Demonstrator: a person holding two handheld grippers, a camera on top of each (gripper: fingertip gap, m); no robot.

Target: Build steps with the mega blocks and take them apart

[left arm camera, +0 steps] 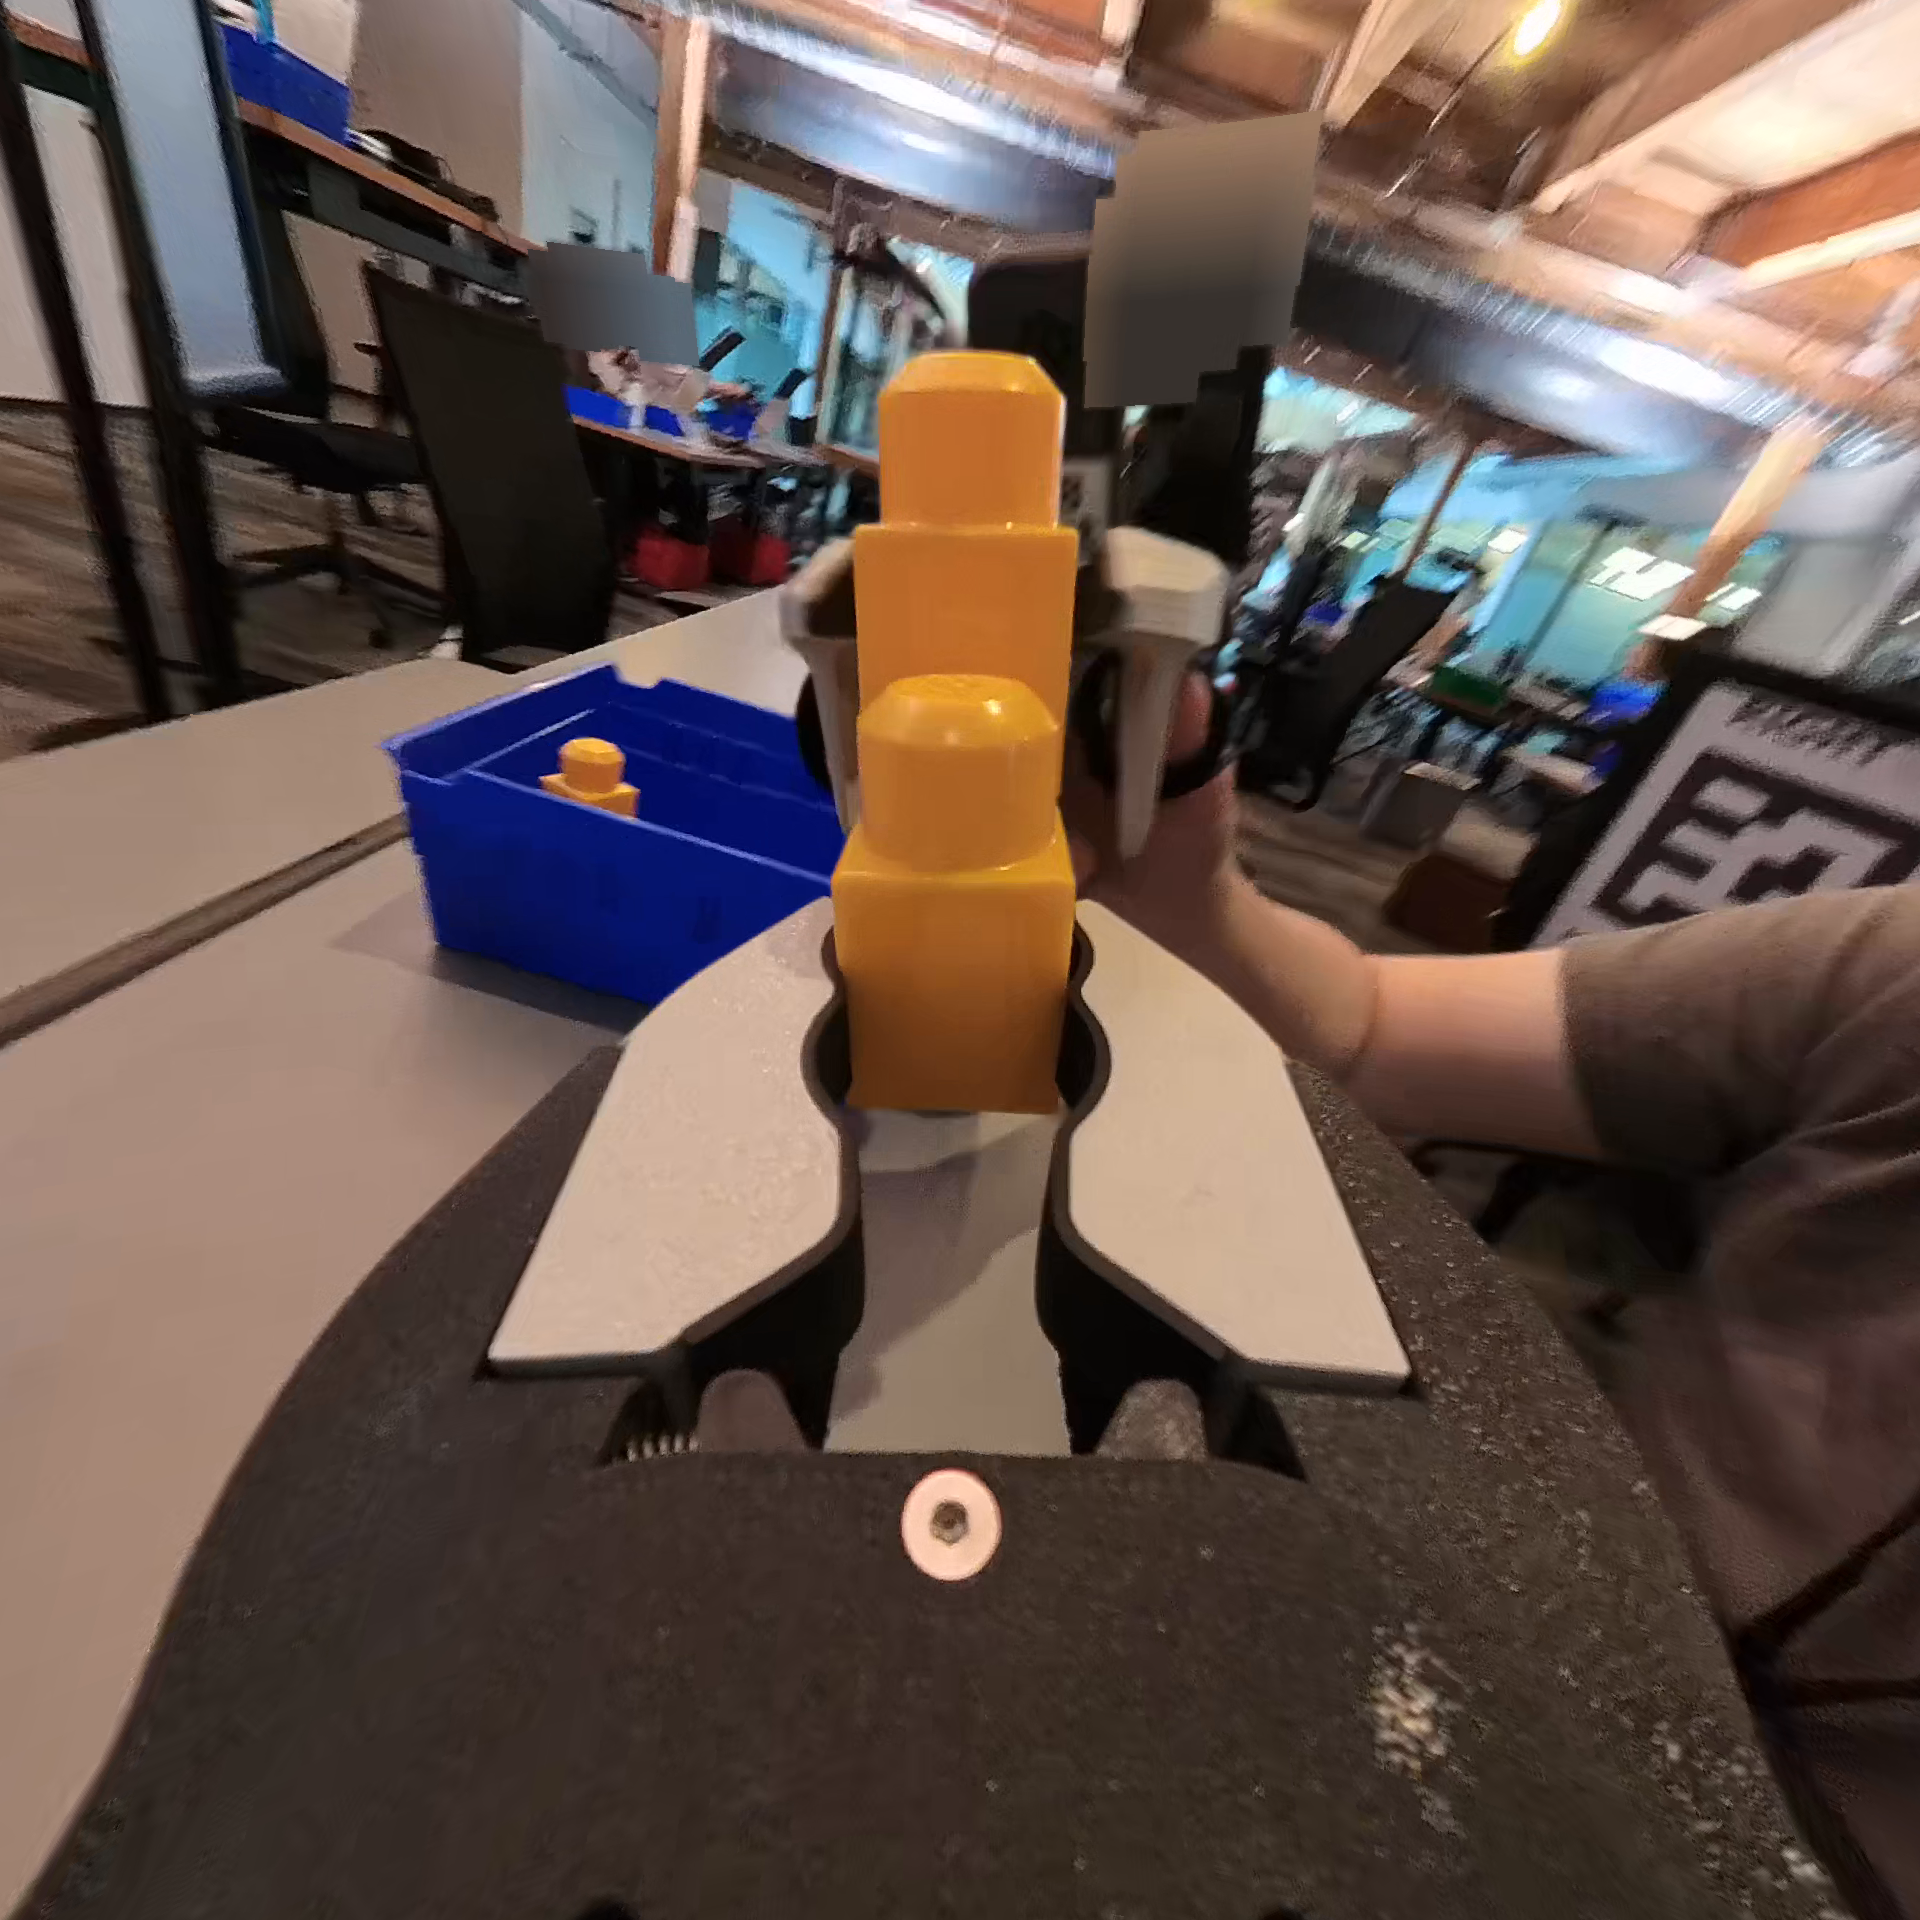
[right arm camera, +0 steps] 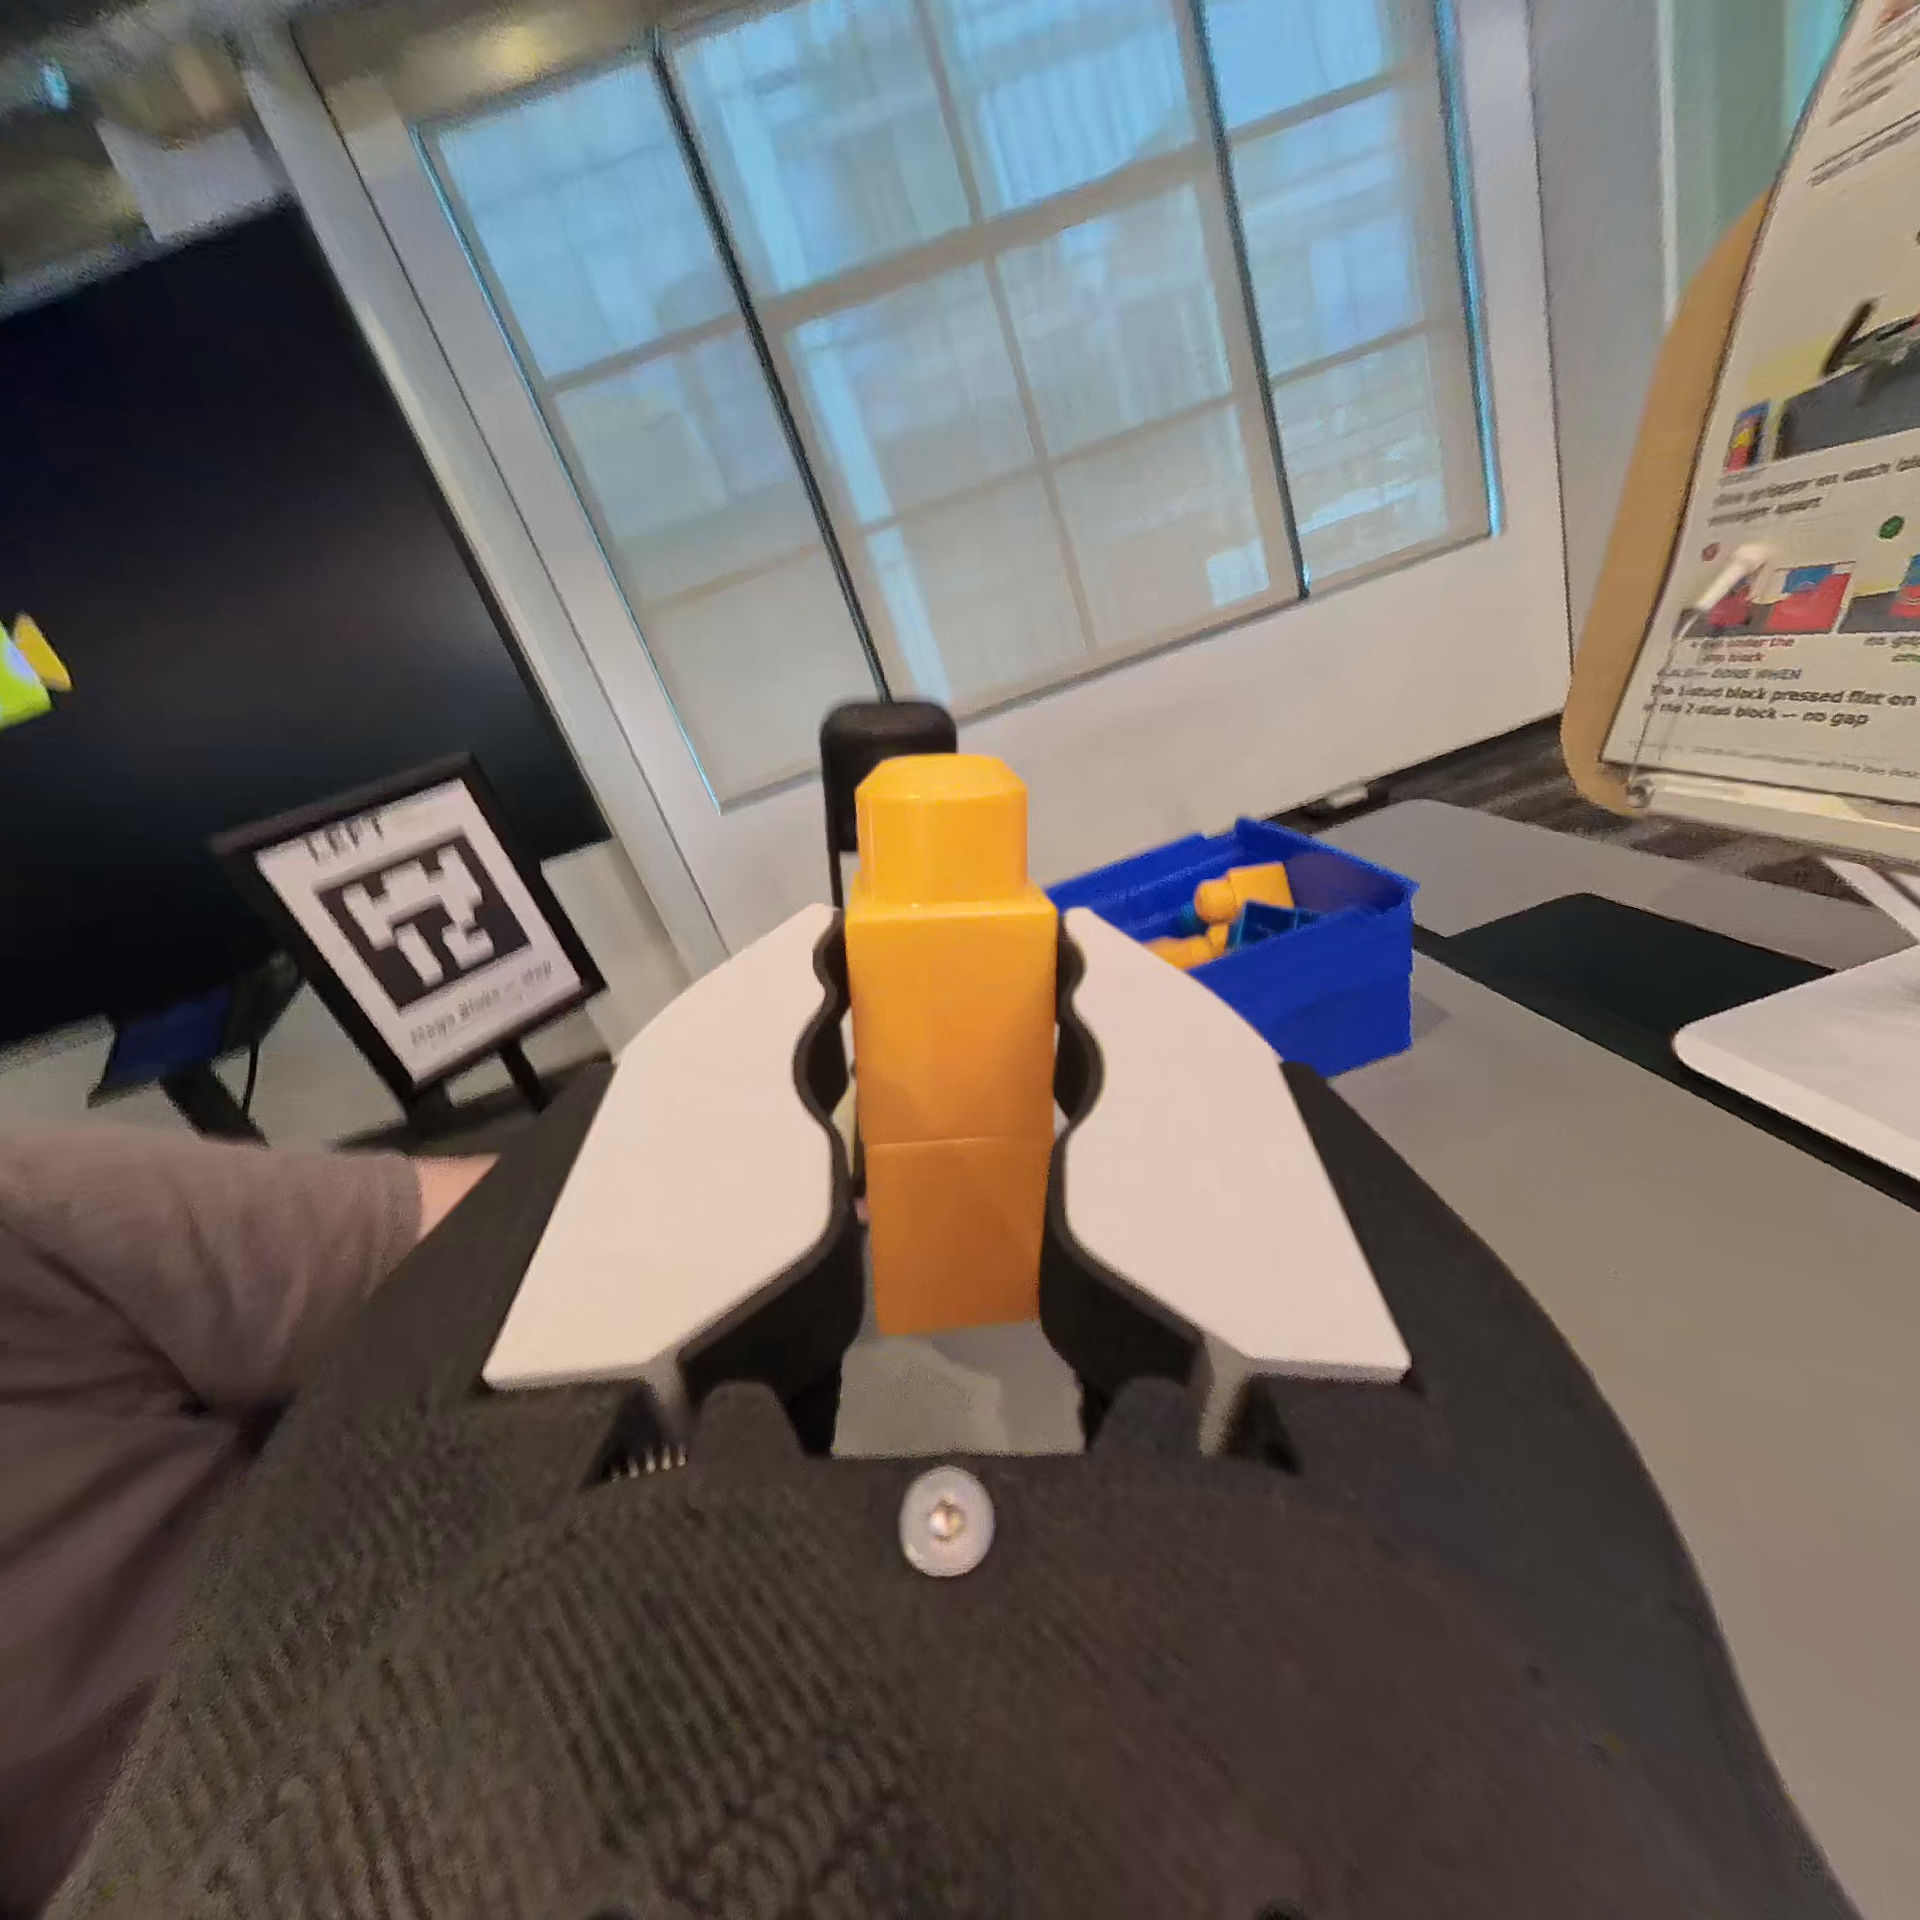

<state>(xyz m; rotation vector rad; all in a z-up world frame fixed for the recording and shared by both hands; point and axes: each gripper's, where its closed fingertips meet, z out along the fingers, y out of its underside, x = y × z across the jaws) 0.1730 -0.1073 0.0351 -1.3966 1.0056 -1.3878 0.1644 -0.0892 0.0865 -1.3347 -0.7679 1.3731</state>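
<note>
A stepped stack of orange-yellow mega blocks is held between both grippers above the grey table. My left gripper is shut on the lower block, whose near stud is bare. My right gripper faces it from the far side and is shut on the upper block. In the right wrist view my right gripper clamps the upper block, with the lower block under it. The left gripper is mostly hidden behind the stack there.
A blue bin stands on the table to the left, with one orange-yellow block in it; it also shows in the right wrist view holding orange and blue blocks. An instruction board stands at the right. A marker sign stands on the floor.
</note>
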